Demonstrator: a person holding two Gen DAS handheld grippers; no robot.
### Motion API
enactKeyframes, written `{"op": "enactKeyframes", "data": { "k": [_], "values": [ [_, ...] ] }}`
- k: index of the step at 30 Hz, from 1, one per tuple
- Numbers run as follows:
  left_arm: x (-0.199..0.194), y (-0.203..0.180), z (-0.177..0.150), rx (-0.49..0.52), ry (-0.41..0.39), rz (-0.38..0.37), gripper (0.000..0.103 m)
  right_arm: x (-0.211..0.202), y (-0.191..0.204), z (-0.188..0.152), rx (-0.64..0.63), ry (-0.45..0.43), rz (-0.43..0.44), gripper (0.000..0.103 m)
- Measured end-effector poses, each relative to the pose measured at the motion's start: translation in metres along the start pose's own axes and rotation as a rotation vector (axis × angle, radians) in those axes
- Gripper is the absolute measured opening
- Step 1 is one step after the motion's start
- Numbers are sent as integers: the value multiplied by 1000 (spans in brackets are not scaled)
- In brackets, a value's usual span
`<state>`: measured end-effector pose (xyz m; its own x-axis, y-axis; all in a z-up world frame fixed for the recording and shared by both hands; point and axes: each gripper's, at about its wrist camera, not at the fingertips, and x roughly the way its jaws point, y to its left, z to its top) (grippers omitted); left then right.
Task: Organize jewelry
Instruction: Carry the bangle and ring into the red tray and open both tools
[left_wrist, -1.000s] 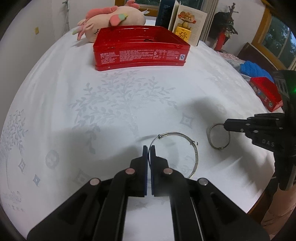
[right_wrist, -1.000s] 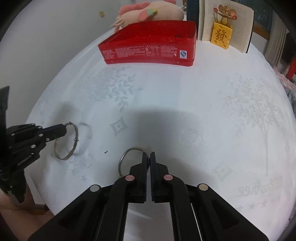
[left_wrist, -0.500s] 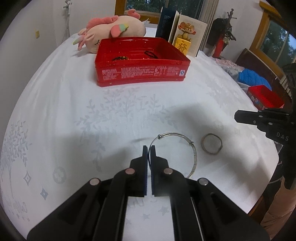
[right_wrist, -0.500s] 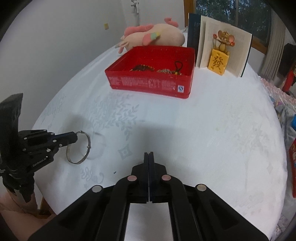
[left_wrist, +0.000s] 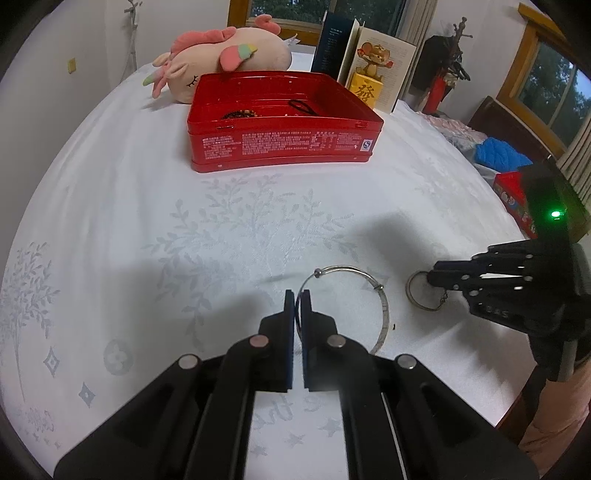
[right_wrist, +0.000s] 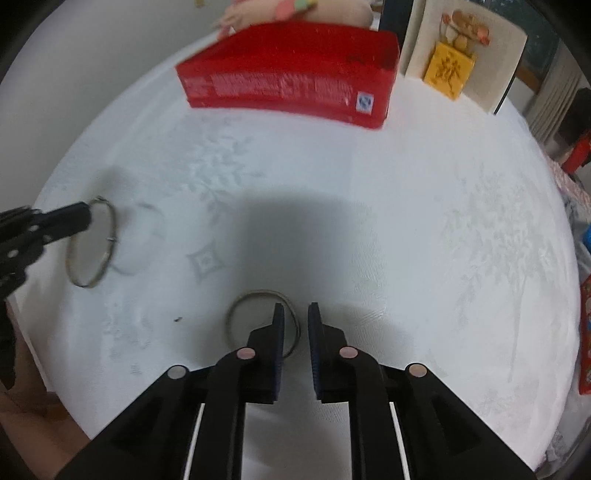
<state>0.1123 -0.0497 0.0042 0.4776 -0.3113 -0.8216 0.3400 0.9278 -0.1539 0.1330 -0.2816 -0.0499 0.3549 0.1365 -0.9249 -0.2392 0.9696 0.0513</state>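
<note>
- The left tongs (left_wrist: 297, 301) are clamped on the rim of a thin silver wire bangle (left_wrist: 384, 306), which hangs tilted from the pads with its far edge low over the white leaf-patterned cloth (left_wrist: 229, 229) on the counter.
- Seen from the right wrist camera, that bangle (right_wrist: 107, 254) sits at the tip of the left tongs (right_wrist: 86, 218) near the cloth's left edge.
- The right tongs (right_wrist: 295, 314) have just been opening; their pads now stand slightly apart, pressing on nothing.
- A smaller silver ring-shaped band (right_wrist: 255, 297) lies flat on the cloth, its right side running under and between the right tongs' fingers.
- In the left wrist view the band (left_wrist: 417, 295) rests just right of the bangle, with the right tongs (left_wrist: 434, 275) over it.
- A red rectangular tin box (left_wrist: 280, 144), open-topped, stands farther back with dark beaded jewelry (left_wrist: 240, 113) inside.
- Behind it lie a pink plush toy (left_wrist: 221, 55) and an open card with a cartoon mouse (left_wrist: 384, 70).
</note>
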Motion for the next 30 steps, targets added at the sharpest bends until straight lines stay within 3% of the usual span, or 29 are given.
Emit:
{"op": "enactKeyframes", "data": {
  "k": [3,4,6,11,19,30],
  "values": [
    [1,0,1,1,1,-6,2,2,4,-3,-33,-12,-16,15],
    [1,0,1,2,2,-9,2,2,6,-3,-40,-15,-19,8],
    [2,0,1,0,3,-10,2,2,8,-4,-47,-17,-13,4],
    [2,0,1,-5,6,-12,2,-7,7,-6,-29,-52,28,3],
    [-4,2,7,-11,-16,-11,3,-49,10,3,-40,-156,16,3],
    [-17,2,44,-14,-82,-14,3,-82,3,37,-37,-254,21,3]
  ]
}}
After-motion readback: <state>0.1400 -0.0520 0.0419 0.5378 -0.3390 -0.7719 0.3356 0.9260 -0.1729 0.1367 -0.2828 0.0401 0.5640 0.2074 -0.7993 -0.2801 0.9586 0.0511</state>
